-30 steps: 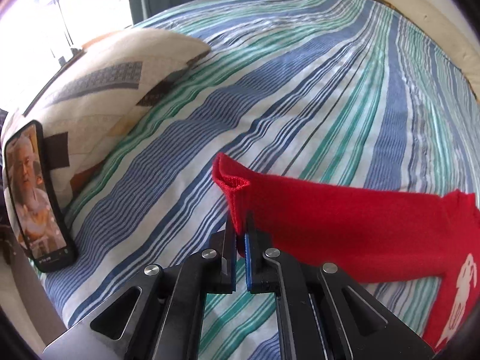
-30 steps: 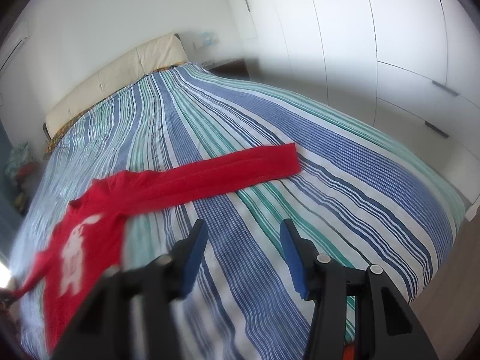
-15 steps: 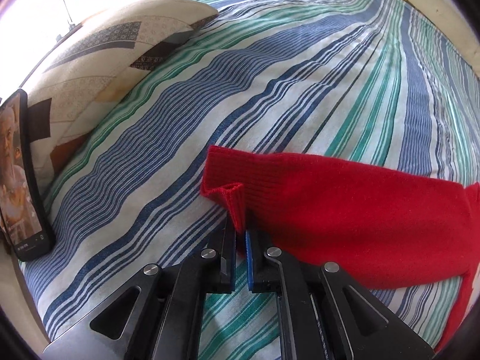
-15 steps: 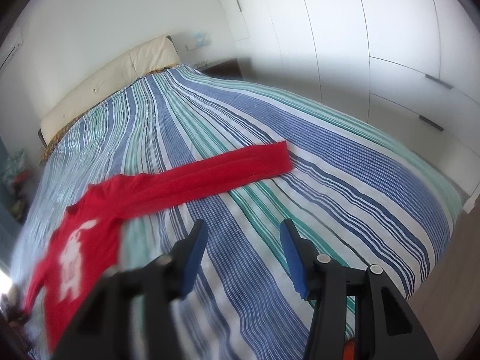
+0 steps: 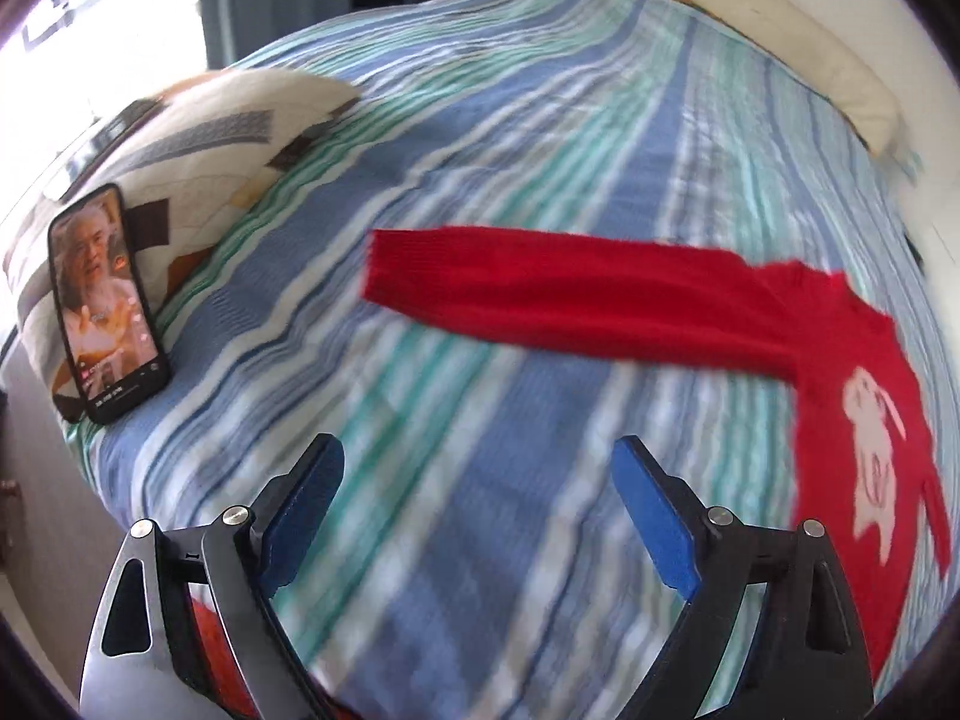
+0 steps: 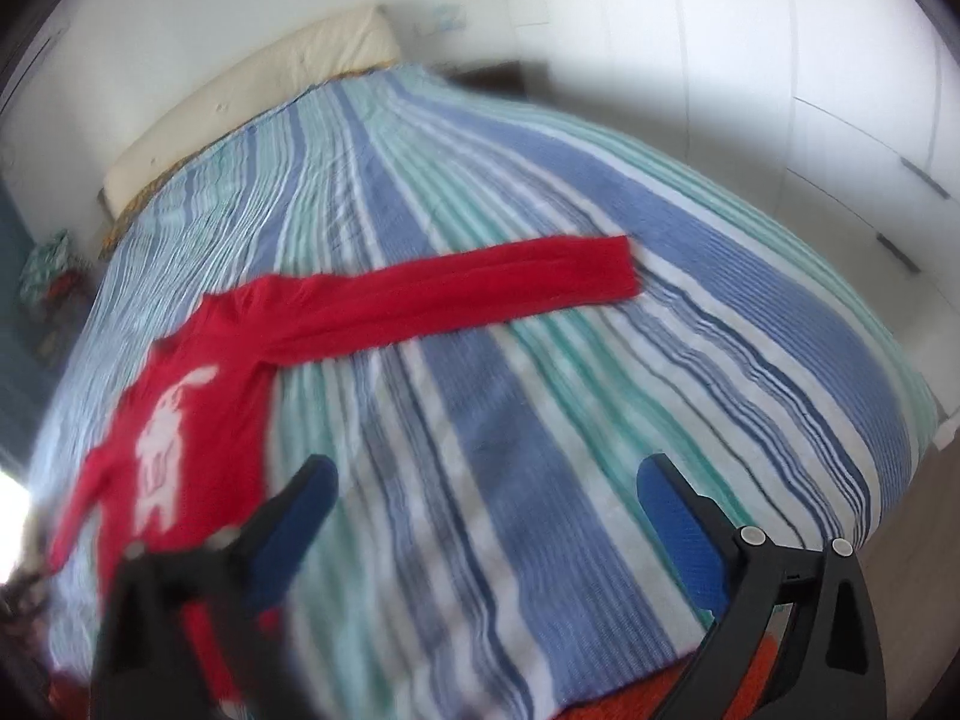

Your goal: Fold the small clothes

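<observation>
A small red sweater (image 5: 840,360) with a white animal print lies flat on the striped bedspread (image 5: 540,120). One sleeve (image 5: 540,294) stretches out to the left in the left wrist view. My left gripper (image 5: 477,480) is open and empty, held above the bedspread short of that sleeve. In the right wrist view the sweater (image 6: 198,396) lies at the left, its other sleeve (image 6: 480,288) stretching right. My right gripper (image 6: 486,492) is open and empty above the bedspread (image 6: 660,240), short of that sleeve.
A phone (image 5: 105,300) with a lit screen leans on a patterned pillow (image 5: 198,138) at the bed's left edge. A cream headboard (image 6: 252,96) runs along the far end. White wardrobe doors (image 6: 810,90) stand right of the bed.
My left gripper has opened and let go of the sleeve cuff, then pulled back and up. The sleeve now lies flat. The right gripper stays open and shifted slightly.
</observation>
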{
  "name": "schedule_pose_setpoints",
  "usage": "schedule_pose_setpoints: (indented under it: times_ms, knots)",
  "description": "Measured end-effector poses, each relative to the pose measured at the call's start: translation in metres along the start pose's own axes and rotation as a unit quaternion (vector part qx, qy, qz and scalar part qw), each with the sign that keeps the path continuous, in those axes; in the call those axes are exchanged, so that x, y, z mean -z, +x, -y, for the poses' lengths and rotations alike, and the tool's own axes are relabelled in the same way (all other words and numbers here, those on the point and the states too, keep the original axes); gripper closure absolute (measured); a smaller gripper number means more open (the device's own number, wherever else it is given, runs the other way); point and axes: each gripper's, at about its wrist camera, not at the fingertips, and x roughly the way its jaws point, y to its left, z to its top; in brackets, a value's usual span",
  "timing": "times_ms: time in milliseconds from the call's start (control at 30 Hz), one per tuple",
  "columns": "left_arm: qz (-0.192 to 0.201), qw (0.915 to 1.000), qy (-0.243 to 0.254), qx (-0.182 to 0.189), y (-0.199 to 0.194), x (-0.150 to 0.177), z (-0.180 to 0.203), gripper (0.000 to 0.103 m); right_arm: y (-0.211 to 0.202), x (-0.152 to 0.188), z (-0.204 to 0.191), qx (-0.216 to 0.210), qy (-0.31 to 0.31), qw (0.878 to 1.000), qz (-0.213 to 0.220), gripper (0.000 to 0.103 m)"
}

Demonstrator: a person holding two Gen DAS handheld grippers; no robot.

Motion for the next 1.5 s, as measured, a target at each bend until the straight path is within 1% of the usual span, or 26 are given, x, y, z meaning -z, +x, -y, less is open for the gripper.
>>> schedule_pose_setpoints:
  times_ms: [67, 100, 167, 200, 233, 300, 367, 400, 467, 500, 533, 567, 600, 633, 767, 867, 933, 1033, 1100, 1133, 1200, 1267, 1367, 1433, 1500]
  knots:
    - [0.001, 0.998, 0.049, 0.039, -0.017, 0.021, 0.037, 0.011, -0.002, 0.009, -0.035, -0.035, -0.056, 0.998, -0.024, 0.004]
    - [0.001, 0.9956, 0.071, 0.061, -0.022, 0.032, 0.058, 0.011, -0.003, 0.016, -0.054, -0.052, -0.085, 0.994, -0.034, 0.004]
    - [-0.012, 0.9887, 0.114, 0.097, -0.026, 0.057, 0.099, 0.011, -0.002, 0.031, -0.095, -0.087, -0.136, 0.985, -0.053, 0.004]
    - [-0.022, 0.9843, 0.138, 0.108, -0.022, 0.066, 0.122, 0.011, 0.0, 0.038, -0.115, -0.105, -0.159, 0.98, -0.063, 0.004]
    - [-0.027, 0.9804, 0.161, 0.111, -0.021, 0.079, 0.144, 0.011, 0.002, 0.046, -0.134, -0.124, -0.18, 0.973, -0.073, 0.004]
    - [-0.032, 0.9743, 0.194, 0.11, -0.021, 0.101, 0.171, 0.011, 0.008, 0.064, -0.166, -0.15, -0.217, 0.961, -0.087, 0.004]
    - [-0.043, 0.969, 0.209, 0.125, -0.019, 0.121, 0.185, 0.011, 0.016, 0.083, -0.188, -0.165, -0.25, 0.948, -0.104, 0.004]
    - [-0.049, 0.9668, 0.217, 0.126, -0.018, 0.131, 0.187, 0.011, 0.021, 0.092, -0.195, -0.17, -0.26, 0.943, -0.116, 0.004]
    - [-0.078, 0.9601, 0.248, 0.103, -0.005, 0.15, 0.191, 0.011, 0.034, 0.108, -0.2, -0.173, -0.266, 0.937, -0.145, 0.004]
    - [-0.1, 0.954, 0.269, 0.087, 0.004, 0.161, 0.193, 0.011, 0.042, 0.116, -0.2, -0.167, -0.266, 0.935, -0.166, 0.004]
    - [-0.105, 0.9497, 0.284, 0.079, 0.009, 0.169, 0.191, 0.01, 0.051, 0.123, -0.197, -0.157, -0.266, 0.931, -0.193, 0.004]
    - [-0.092, 0.9485, 0.291, 0.083, 0.005, 0.171, 0.188, 0.009, 0.062, 0.132, -0.194, -0.139, -0.265, 0.927, -0.226, 0.004]
    - [-0.09, 0.9477, 0.295, 0.083, 0.003, 0.171, 0.186, 0.007, 0.069, 0.14, -0.19, -0.124, -0.263, 0.924, -0.248, 0.004]
    - [-0.097, 0.947, 0.295, 0.081, 0.003, 0.169, 0.185, 0.007, 0.072, 0.146, -0.186, -0.116, -0.262, 0.923, -0.258, 0.004]
    - [-0.113, 0.9469, 0.29, 0.083, 0.0, 0.168, 0.179, 0.007, 0.067, 0.152, -0.181, -0.104, -0.266, 0.922, -0.263, 0.004]
    - [-0.121, 0.9431, 0.299, 0.081, -0.009, 0.171, 0.176, 0.007, 0.065, 0.154, -0.176, -0.097, -0.257, 0.922, -0.272, 0.004]
    - [-0.125, 0.9406, 0.304, 0.083, -0.015, 0.174, 0.171, 0.007, 0.06, 0.154, -0.172, -0.103, -0.245, 0.924, -0.276, 0.005]
    - [-0.119, 0.9401, 0.309, 0.081, -0.026, 0.182, 0.162, 0.007, 0.047, 0.151, -0.161, -0.116, -0.218, 0.93, -0.273, 0.005]
    - [-0.113, 0.9429, 0.303, 0.08, -0.033, 0.182, 0.155, 0.008, 0.041, 0.145, -0.154, -0.121, -0.198, 0.935, -0.269, 0.005]
    - [-0.107, 0.9459, 0.295, 0.084, -0.037, 0.179, 0.151, 0.008, 0.039, 0.142, -0.15, -0.122, -0.189, 0.937, -0.266, 0.005]
    - [-0.086, 0.9543, 0.269, 0.098, -0.049, 0.17, 0.142, 0.008, 0.03, 0.135, -0.144, -0.122, -0.173, 0.944, -0.254, 0.005]
    - [-0.06, 0.963, 0.239, 0.108, -0.059, 0.156, 0.133, 0.008, 0.018, 0.124, -0.138, -0.127, -0.152, 0.954, -0.226, 0.005]
    - [-0.027, 0.9742, 0.192, 0.116, -0.064, 0.133, 0.121, 0.007, 0.003, 0.101, -0.121, -0.134, -0.105, 0.973, -0.158, 0.005]
    - [-0.019, 0.9792, 0.169, 0.111, -0.057, 0.117, 0.122, 0.007, -0.005, 0.089, -0.108, -0.109, -0.089, 0.984, -0.108, 0.005]
    - [-0.006, 0.9831, 0.151, 0.104, -0.051, 0.102, 0.117, 0.007, -0.012, 0.082, -0.102, -0.073, -0.091, 0.992, -0.057, 0.005]
